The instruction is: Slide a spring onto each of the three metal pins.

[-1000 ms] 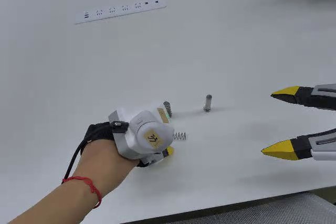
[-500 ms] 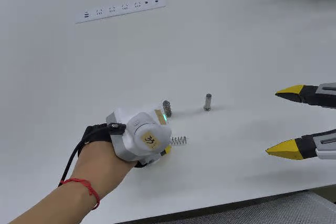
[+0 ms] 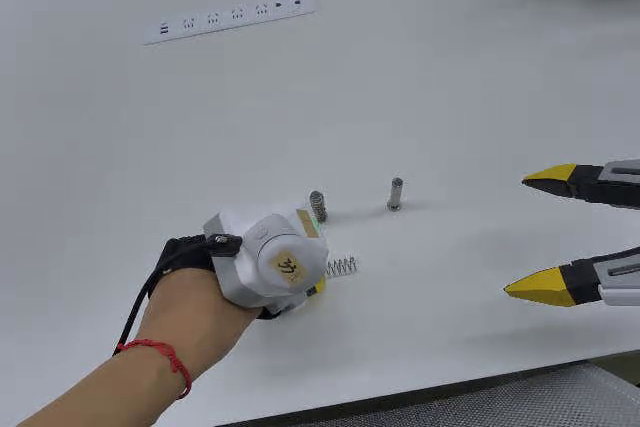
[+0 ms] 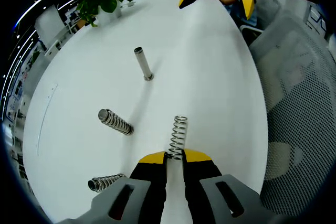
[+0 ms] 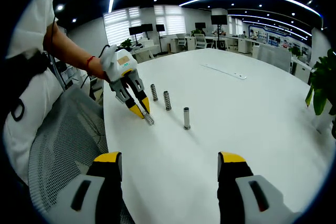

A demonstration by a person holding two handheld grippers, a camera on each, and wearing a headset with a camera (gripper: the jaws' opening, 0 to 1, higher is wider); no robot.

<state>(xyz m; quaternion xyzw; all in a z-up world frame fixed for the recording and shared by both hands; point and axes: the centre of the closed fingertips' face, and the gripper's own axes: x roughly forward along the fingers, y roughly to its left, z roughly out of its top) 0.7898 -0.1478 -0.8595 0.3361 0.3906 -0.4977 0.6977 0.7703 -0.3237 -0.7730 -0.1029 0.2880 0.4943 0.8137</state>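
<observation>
Two sprung pins (image 4: 115,121) stand beside the left gripper (image 4: 175,156), whose fingers (image 4: 153,157) pinch one end of a loose spring (image 4: 178,136) lying on the white surface (image 3: 300,97). One bare pin (image 3: 396,194) stands upright further right. The right gripper (image 3: 514,235) is spread wide, holding nothing.

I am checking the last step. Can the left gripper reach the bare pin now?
Probably yes. The left gripper, shut on a spring, has open table between it and the bare pin. The two sprung pins stand to one side, and the right gripper is well away.
</observation>
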